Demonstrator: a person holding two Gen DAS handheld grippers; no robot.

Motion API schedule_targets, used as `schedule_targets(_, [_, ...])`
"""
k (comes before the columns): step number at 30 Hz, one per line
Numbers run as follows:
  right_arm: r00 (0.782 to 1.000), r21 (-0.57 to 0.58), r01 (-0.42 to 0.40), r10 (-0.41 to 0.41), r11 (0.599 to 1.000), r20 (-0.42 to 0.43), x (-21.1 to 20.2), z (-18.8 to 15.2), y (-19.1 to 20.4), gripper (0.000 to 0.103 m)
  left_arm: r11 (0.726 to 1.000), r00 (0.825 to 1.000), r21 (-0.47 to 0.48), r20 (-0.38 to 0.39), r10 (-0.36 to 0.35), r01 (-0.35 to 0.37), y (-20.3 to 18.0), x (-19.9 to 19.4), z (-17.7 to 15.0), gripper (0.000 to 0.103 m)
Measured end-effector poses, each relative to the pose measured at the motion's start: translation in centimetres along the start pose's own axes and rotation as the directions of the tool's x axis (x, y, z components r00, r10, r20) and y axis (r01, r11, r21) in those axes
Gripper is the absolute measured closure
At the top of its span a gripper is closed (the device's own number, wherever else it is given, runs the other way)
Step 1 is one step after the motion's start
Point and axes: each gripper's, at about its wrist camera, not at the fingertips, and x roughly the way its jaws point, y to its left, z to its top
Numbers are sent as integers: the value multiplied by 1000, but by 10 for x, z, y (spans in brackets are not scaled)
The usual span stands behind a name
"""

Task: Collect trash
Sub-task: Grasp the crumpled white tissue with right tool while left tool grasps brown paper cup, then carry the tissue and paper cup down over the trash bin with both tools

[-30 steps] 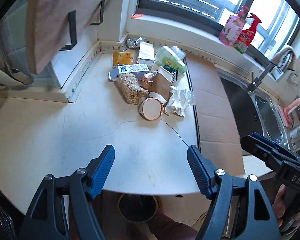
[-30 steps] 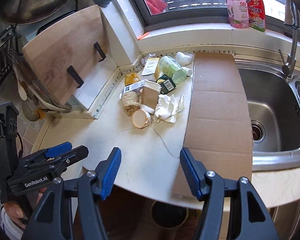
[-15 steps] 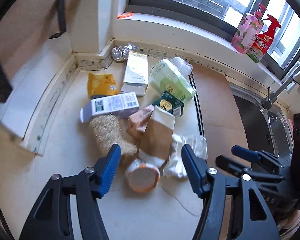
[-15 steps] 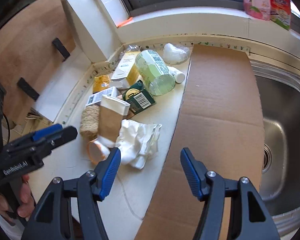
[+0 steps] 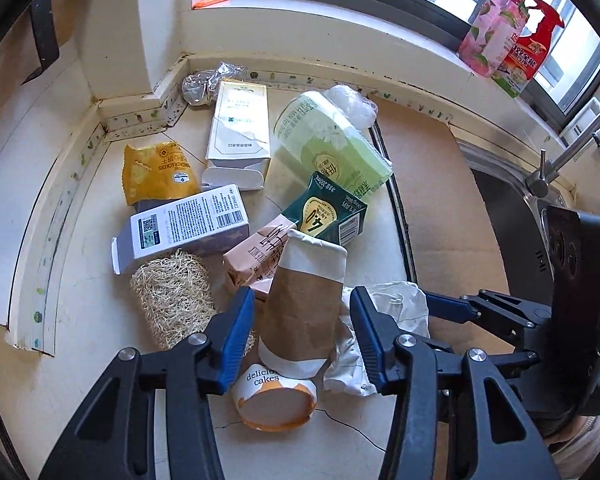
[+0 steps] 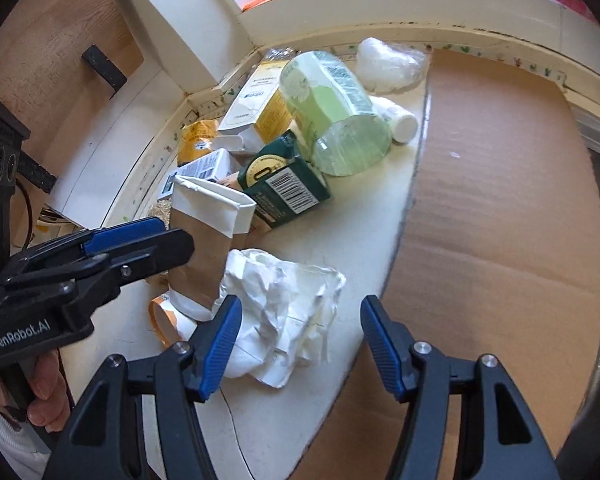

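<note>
loofah (image 5: 174, 296), cake cup (image 5: 274, 400) flank carton (image 5: 304, 304) — tissue (image 6: 284, 312) beside

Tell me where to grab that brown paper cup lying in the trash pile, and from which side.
Grip the brown paper cup across its brown middle, coming down from above as the left tool now sits, one finger on each long side. It lies tilted, propped on the cake cup, so the curved flanks are free; its squashed white rim looks likelier to buckle. The jaws have just been closing, with the cup between them.
</note>
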Motion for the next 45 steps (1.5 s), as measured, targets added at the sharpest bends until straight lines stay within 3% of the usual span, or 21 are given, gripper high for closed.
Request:
schedule_targets(2, [999, -10, -35, 35, 999, -26, 6, 1, 1, 82, 1000, 1000, 4, -10, -2, 2, 0, 4, 2, 55])
schedule_targets(4, [998, -20, -51, 50, 998, -34, 6, 2, 3, 89, 1000, 1000, 2, -16, 0, 0, 1, 5, 3, 55])
schedule_targets(11, [998, 1, -41, 41, 999, 41, -22, 5, -7, 91, 1000, 999, 6, -42, 9, -9, 0, 17, 8, 55])
schedule_targets(21, [998, 32, -6, 4, 999, 59, -29, 5, -17, 91, 999, 995, 50, -95, 12, -8, -15, 28, 7, 58])
schedule_targets(31, [999, 78, -28, 25, 997, 47, -29, -3, -24, 91, 999, 987, 52, -163, 11, -3, -20, 52, 4, 58])
schedule_targets(32, [999, 82, -29, 25, 996, 44, -27, -4, -24, 91, 999, 985, 49, -170, 8, 0, -21, 55, 2, 60])
schedule_targets(33, [999, 84, -30, 27, 996, 43, -27, -5, -24, 91, 999, 984, 45, -177, 4, 4, -21, 57, -1, 70])
schedule_targets(34, [999, 84, -30, 26, 996, 42, -26, -5, -23, 91, 999, 984, 40, -179, -4, 12, -21, 58, -1, 73])
schedule_targets(39, [998, 84, -36, 31, 996, 54, -33, -9, -21, 91, 1000, 991, 23, -136, -9, 12, -24, 43, -7, 73])
schedule_targets(45, [995, 73, -40, 34, 996, 92, -53, -19, -8, 91, 999, 998, 43, -61, -17, 20, -33, -5, -19, 73])
